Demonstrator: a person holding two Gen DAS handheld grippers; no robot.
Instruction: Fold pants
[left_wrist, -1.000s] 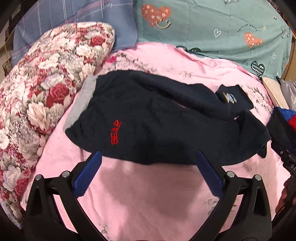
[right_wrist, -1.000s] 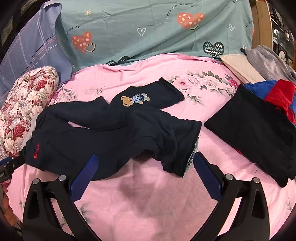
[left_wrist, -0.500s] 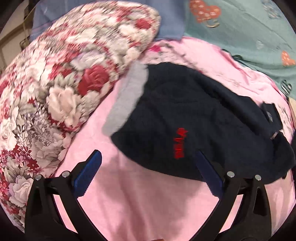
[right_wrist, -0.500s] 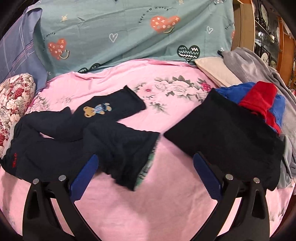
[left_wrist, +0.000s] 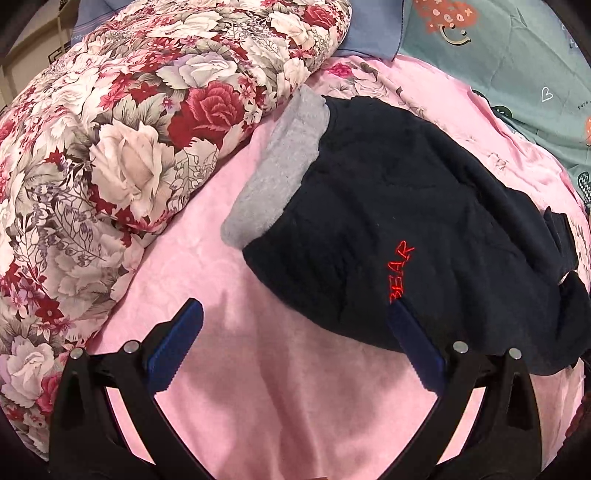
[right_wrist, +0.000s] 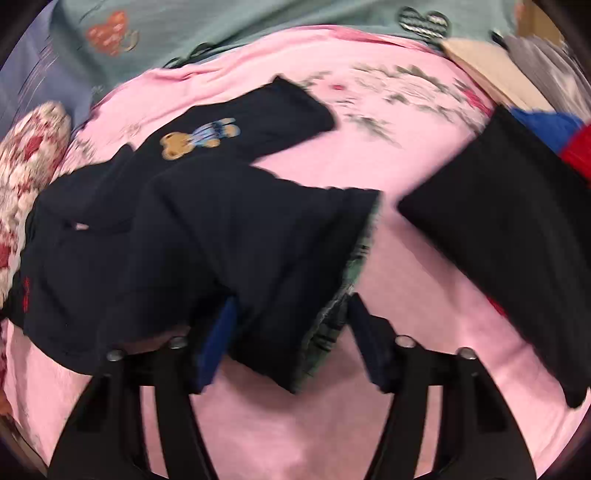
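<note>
The left gripper (left_wrist: 295, 332) is spread wide and holds nothing, its blue pads low in the frame; the right-hand pad sits just at the near edge of the dark navy pants (left_wrist: 424, 229), below the red "BEAR" stitching (left_wrist: 400, 269). The grey fleece lining (left_wrist: 280, 173) of the waist is turned out toward the upper left of that view.

The right gripper (right_wrist: 288, 328) is also spread, its jaws straddling the hem of one pant leg (right_wrist: 280, 258) at lower centre; nothing is pinched yet, and the view is blurred. A plaid lining (right_wrist: 340, 306) shows inside that hem. The other leg, with a small bear patch (right_wrist: 195, 140), angles to the upper centre.

The pants lie crumpled across a pink bedsheet (left_wrist: 288, 406) with a faint flower print. A rose-patterned quilt (left_wrist: 122, 147) is bundled along the left. Behind, at the top, a teal pillowcase with hearts (left_wrist: 509, 48) stands beside a blue-grey one (left_wrist: 373, 33). At the right of the right wrist view lies a flat black garment (right_wrist: 498, 251), with blue and red clothes (right_wrist: 557, 129) past it.
</note>
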